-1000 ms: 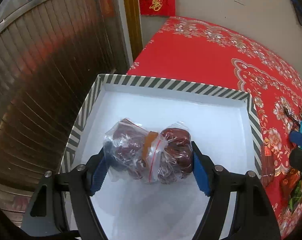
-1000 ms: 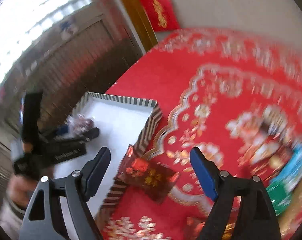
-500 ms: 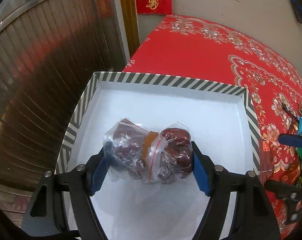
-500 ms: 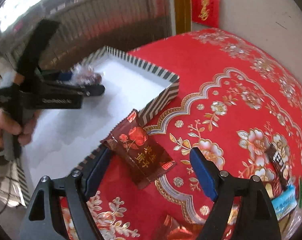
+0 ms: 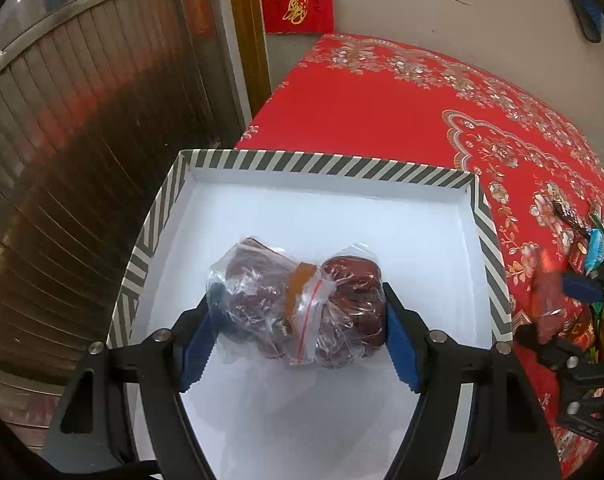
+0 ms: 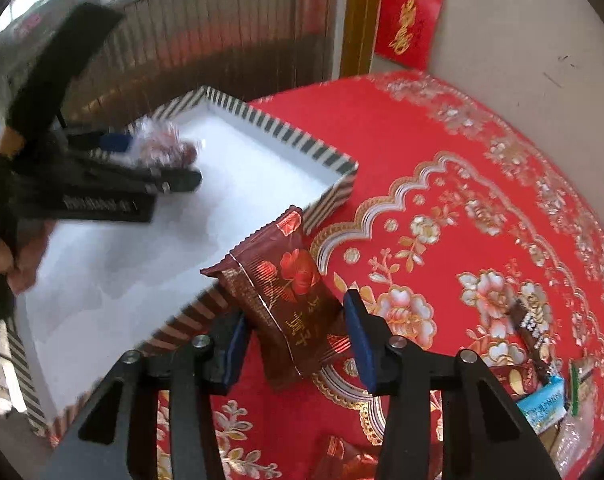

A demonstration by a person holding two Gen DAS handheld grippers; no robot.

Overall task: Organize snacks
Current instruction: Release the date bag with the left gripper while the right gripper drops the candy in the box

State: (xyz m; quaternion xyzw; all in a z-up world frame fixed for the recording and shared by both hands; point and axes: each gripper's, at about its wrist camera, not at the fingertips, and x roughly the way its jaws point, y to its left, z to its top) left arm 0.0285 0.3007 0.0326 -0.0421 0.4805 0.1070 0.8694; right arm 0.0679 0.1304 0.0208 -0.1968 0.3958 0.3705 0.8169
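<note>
I am holding my left gripper (image 5: 298, 332) over the white floor of the striped-rim box (image 5: 325, 166), its blue pads clamped on either side of a clear zip bag of dark red dried fruit (image 5: 298, 300). The bag is bulging between the pads, so the jaws are standing wide but gripping. I judge I am keeping it low over the box because this is where the snacks are being gathered.

My right gripper (image 6: 298, 338) is working beside the near wall of the box, over the red floral tablecloth (image 6: 421, 152). Its jaws have just been closing around a maroon foil snack packet (image 6: 286, 300), which is propped with its top end over the box rim. The left pad is meeting the packet's edge; the right pad seems to be at its crimped corner, though I cannot tell how firmly it is pressing. Taking it across its width should let me carry it over the rim.

The packet is showing a red flower and gold Chinese characters I cannot read with confidence. A red wall hanging (image 6: 407, 22) is bearing gold calligraphy. More wrapped snacks (image 6: 541, 400) are lying well apart at the right.
</note>
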